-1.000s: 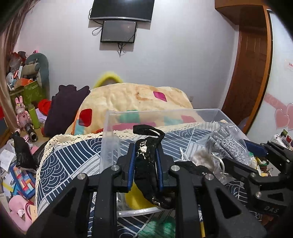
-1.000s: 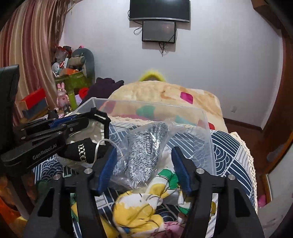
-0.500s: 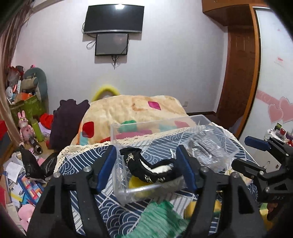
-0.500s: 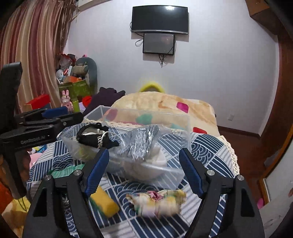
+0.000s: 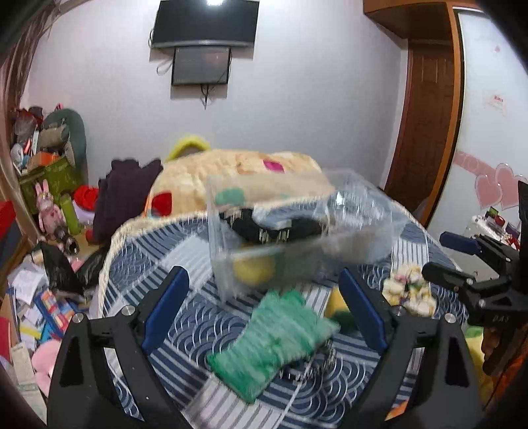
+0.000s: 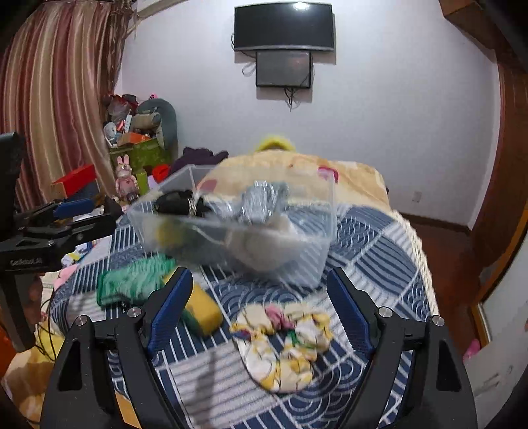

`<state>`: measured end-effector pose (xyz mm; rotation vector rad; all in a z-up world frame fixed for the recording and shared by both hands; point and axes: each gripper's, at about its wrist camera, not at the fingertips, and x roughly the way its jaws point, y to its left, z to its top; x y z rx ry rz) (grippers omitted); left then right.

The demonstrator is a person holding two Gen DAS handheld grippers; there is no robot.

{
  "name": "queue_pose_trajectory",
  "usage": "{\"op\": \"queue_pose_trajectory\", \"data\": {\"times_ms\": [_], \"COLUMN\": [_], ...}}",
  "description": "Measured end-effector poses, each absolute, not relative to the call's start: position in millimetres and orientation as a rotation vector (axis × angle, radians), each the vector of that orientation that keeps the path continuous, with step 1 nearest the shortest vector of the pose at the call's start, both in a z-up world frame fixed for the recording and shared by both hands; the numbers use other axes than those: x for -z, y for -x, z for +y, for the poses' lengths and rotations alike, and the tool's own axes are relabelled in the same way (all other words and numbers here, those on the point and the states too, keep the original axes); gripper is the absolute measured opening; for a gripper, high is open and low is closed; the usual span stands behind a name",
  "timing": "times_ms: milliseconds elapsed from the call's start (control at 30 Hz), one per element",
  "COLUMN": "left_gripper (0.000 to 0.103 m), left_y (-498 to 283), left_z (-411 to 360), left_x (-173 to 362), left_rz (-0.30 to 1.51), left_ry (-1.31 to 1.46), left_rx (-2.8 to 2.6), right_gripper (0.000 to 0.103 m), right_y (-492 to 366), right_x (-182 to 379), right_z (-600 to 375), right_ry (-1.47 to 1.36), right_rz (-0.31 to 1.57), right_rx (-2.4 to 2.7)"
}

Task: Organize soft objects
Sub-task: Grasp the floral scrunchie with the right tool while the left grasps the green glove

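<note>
White walls, a wall-mounted television (image 6: pixel 283 30) and a striped curtain (image 6: pixel 59 95) framed a cluttered bedroom, where a bed (image 6: pixel 379 250) covered by a navy and white patterned quilt filled the middle of both views. Centre frame on the quilt stood a clear plastic bin (image 6: pixel 237 231), already holding a black item (image 6: pixel 178 206), a silvery bagged item (image 6: pixel 260 203) and something yellow, which suggested it served as the collecting place. Blur made finer detail uncertain. Low in the left wrist view lay a green knitted piece (image 5: pixel 274 336), flat, its long axis running from lower left to upper right, one end pointing toward the bin. Beside it sat a yellow sponge-like block (image 6: pixel 201 308), and lower centre in the right wrist view lay a crumpled floral cloth (image 6: pixel 283 340); these probably awaited sorting. The left gripper (image 5: pixel 264 313) hovered with its fingers wide apart, framing the green piece without touching it. The right gripper (image 6: pixel 257 307) likewise had fingers spread, empty, above the floral cloth.
</note>
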<state>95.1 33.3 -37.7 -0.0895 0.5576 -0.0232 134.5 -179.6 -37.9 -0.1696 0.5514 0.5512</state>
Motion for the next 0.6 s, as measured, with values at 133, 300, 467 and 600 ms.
{"op": "queue_pose_trajectory", "data": {"times_ms": [133,300,467,600], "left_gripper": [0.093,0.093,0.093,0.088], "left_y": [-95.5,-96.3,-96.4,-96.6], "left_z": [35.6,33.4,31.8,29.5], "left_x": [61.5,86.3,103.3,108.2], "left_rz": [0.641,0.700,0.731,0.714], "left_ry": [0.108,0.109,0.113,0.093], "left_rx": [0.048,0.058,0.066,0.055], "right_gripper": [0.082,0.081,0.081,0.081], "right_y": [-134.1,-138.2,-139.5,-140.7], "right_x": [56.2,75.5,88.8,93.5], "right_z": [-187.4,-195.2,-197.5,-197.0], "right_ry": [0.166,0.132,0.124,0.133], "right_rz": [0.598,0.663,0.707,0.707], "right_rx": [-0.526,-0.515,-0.501,-0.486]}}
